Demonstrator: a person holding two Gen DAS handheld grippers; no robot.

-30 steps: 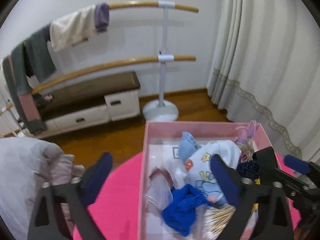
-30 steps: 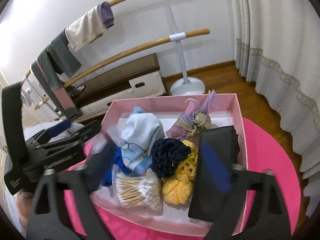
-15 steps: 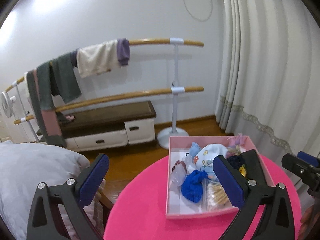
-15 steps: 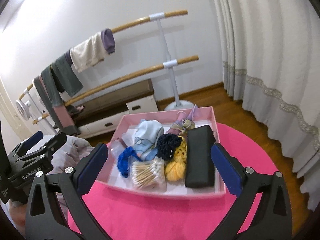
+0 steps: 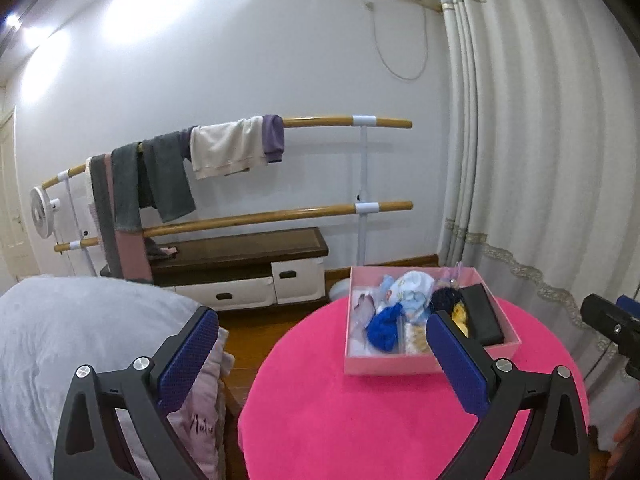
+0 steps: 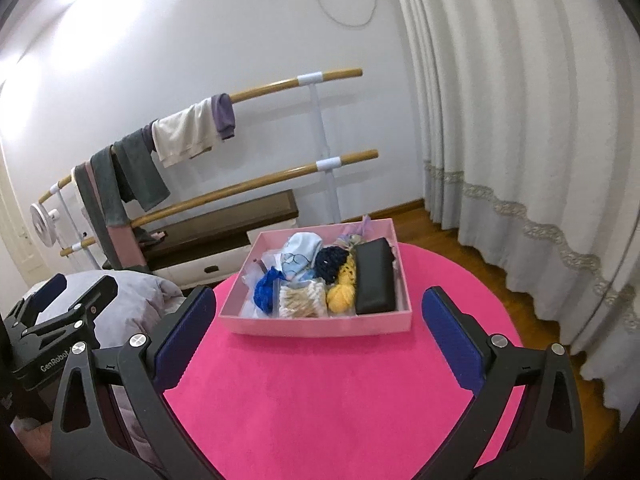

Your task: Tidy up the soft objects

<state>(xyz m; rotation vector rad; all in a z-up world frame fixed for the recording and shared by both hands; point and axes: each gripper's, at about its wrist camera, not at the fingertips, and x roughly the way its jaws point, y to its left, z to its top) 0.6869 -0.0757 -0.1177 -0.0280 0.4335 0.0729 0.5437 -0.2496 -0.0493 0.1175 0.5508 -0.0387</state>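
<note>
Softness governs nearly everything in the pink box (image 6: pixel 320 326), which sits on the round pink tabletop (image 6: pixel 340 400) ahead of both tools and well clear of their tips. The blue yarn (image 6: pixel 266 290), yellow knit (image 6: pixel 342 294), dark knit ball (image 6: pixel 332 262) and printed cloth (image 6: pixel 300 254) look light and squashy; each would likely give under a pinch, so a bite into the bulk of the bundle should hold better than one at a loose edge. The swab pack (image 6: pixel 302 302) looks slick and crinkly, and probably wants a gentle grip across its middle. The black case (image 6: pixel 375 280), lying along the box's right wall, seems stiffer and would be taken across its narrow width. The left tool (image 5: pixel 320 356) is spread wide, grasping and touching nothing. The right tool (image 6: pixel 318 340) is likewise released, its pads (image 6: pixel 184 338) wide apart and empty.
</note>
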